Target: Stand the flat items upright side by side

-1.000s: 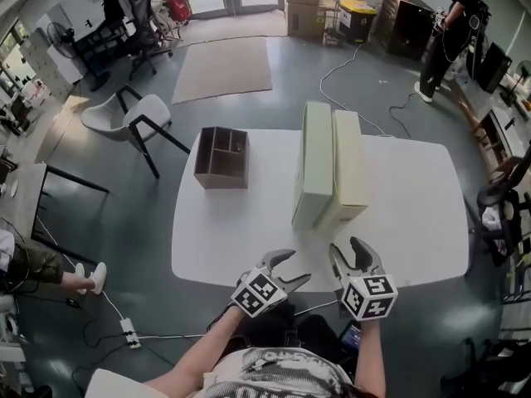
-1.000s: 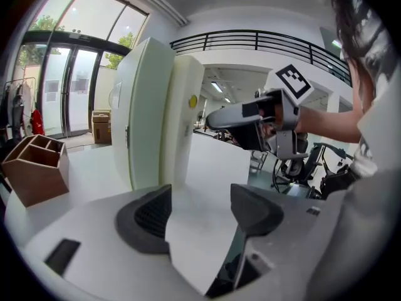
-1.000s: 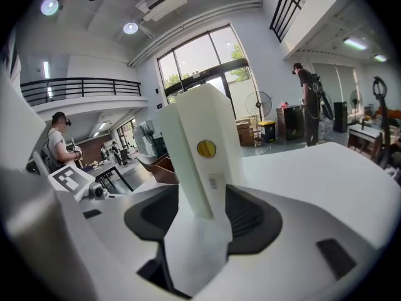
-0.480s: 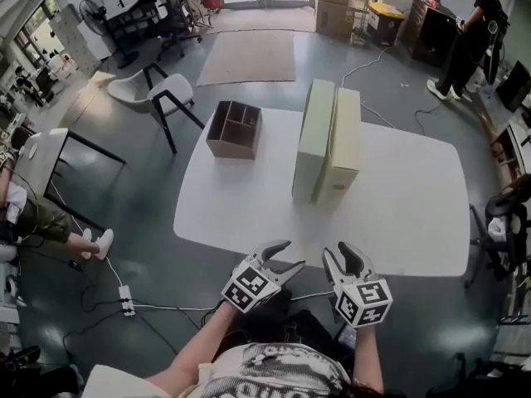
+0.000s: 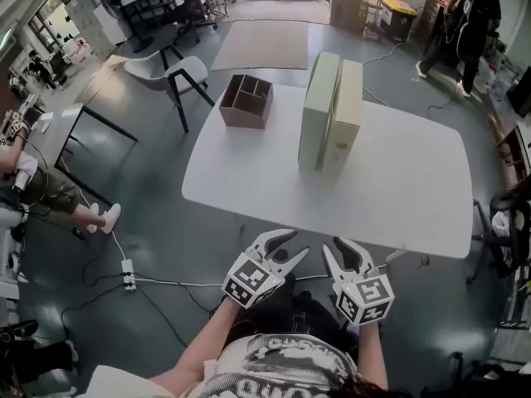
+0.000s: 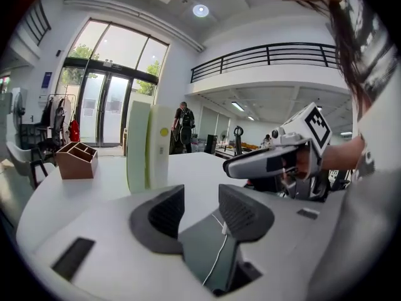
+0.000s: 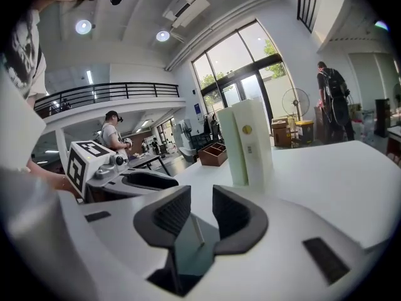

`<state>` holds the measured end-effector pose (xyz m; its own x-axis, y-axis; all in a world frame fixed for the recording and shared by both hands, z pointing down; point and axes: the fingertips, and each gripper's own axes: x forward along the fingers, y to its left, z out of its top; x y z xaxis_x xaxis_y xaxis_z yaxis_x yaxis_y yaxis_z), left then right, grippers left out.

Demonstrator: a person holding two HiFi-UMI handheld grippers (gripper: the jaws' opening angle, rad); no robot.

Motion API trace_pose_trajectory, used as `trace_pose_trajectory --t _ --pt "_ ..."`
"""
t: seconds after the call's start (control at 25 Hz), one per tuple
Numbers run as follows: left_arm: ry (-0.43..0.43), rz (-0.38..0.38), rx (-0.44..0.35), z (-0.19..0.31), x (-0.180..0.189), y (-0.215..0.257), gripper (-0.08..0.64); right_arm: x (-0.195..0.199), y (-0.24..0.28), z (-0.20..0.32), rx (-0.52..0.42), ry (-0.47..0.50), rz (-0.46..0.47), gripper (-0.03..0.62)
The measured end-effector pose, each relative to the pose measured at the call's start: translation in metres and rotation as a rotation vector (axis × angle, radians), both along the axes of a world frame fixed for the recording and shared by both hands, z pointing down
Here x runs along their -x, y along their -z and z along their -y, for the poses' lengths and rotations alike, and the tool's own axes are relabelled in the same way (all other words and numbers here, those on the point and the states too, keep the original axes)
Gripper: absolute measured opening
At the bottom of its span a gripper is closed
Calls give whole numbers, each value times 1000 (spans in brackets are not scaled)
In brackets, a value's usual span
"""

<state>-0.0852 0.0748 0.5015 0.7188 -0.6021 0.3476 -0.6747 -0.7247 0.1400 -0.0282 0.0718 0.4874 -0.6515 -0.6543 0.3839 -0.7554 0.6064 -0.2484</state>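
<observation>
Bright, even daylight throughout. In my left gripper view, glass doors [image 6: 103, 108] blown out white; round ceiling lamp [image 6: 200, 10] glares overhead. In my right gripper view, tall window [image 7: 244, 68] overexposed, ceiling lamps [image 7: 83, 26] flare. Both gripper views heavily fisheye: straight lines bow, corners go black. My left gripper [image 6: 202, 209] and right gripper [image 7: 200, 212] soft, too near lens. Head view sharp at centre, bent at edges; white table [image 5: 398, 189] bright, grey floor [image 5: 166, 247] shows soft sheen.

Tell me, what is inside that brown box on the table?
The brown box shows only dividers splitting it into compartments, with nothing visible in them. Its walls hide parts of the compartment floors.
</observation>
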Motion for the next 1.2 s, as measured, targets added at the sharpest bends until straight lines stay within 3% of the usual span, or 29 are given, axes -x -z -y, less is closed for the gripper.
trace_pose_trajectory --t 0.52,0.8,1.2 --pt "46 40 -56 -49 -1 20 65 8 7 -46 -68 80 1 -13" --pt "56 29 -61 -59 -7 28 20 4 11 -53 -81 92 -6 -15" --pt "24 30 -76 -66 -20 37 15 2 14 -58 -94 110 -9 -14"
